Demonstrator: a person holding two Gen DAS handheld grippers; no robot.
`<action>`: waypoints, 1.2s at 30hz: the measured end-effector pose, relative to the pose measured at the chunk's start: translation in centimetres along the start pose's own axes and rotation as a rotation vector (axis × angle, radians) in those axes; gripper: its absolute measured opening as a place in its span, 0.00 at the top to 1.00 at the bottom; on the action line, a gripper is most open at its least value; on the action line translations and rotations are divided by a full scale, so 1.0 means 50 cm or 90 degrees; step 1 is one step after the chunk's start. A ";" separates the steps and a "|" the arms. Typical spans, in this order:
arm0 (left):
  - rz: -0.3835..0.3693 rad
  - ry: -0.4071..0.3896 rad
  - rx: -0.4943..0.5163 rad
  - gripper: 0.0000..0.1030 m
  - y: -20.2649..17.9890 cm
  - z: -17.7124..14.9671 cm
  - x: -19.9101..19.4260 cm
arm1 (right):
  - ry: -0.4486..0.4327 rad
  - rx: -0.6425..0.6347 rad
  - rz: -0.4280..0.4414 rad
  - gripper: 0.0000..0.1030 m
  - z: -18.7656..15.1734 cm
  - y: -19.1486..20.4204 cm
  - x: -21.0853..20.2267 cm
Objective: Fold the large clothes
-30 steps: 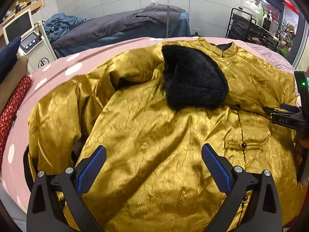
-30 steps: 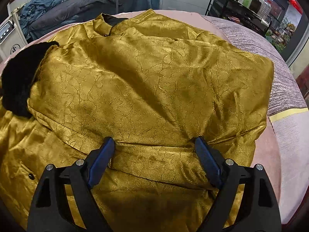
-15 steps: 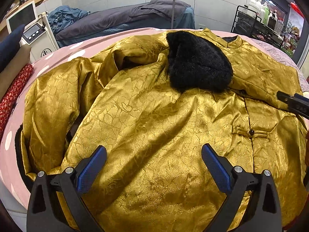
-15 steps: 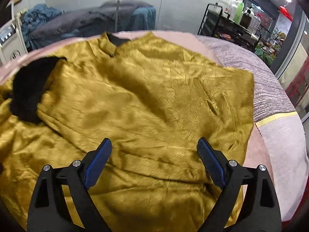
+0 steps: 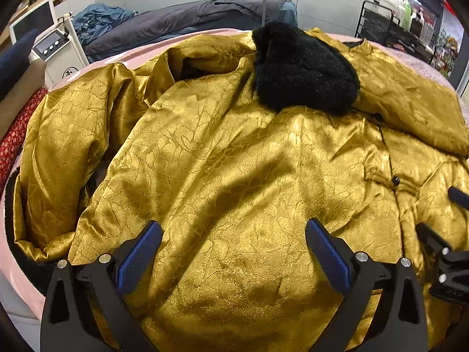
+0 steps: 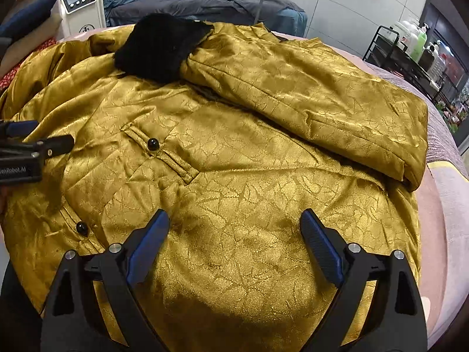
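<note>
A large gold brocade jacket lies front up on a pink bed; it also shows in the right wrist view. Its right sleeve is folded across the chest, its black fur cuff resting near the collar, and the cuff shows in the right wrist view. The left sleeve lies bunched at the left side. My left gripper is open and empty above the lower front. My right gripper is open and empty above the hem, right of the black buttons.
The pink bed cover shows at the left edge and a striped cover at the right. A white machine, a grey massage bed and a black trolley with bottles stand behind.
Both grippers have pulled back toward the near hem, open and empty. The right gripper has shifted left, away from the folded sleeve, so the button front is in its view.
</note>
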State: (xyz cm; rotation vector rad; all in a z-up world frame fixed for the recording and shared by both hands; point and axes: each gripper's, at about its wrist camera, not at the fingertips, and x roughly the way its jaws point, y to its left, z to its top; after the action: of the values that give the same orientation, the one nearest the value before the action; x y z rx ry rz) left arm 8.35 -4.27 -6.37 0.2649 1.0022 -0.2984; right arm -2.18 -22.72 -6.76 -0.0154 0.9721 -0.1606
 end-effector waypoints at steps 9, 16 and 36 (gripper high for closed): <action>-0.008 0.017 -0.025 0.06 0.004 -0.006 0.012 | -0.016 0.005 -0.005 0.05 -0.004 -0.005 0.022; -0.056 -0.029 -0.089 0.06 0.056 -0.027 -0.054 | -0.017 0.008 -0.008 0.05 -0.012 -0.001 0.019; 0.022 -0.079 -0.328 0.36 0.346 -0.133 -0.093 | -0.020 0.010 -0.012 0.05 -0.011 0.004 0.019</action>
State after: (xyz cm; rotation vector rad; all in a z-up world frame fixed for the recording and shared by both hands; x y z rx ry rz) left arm 7.08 14.71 -4.42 -0.2026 0.9171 -0.0179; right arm -2.09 -22.61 -7.88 -0.0134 0.9390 -0.1851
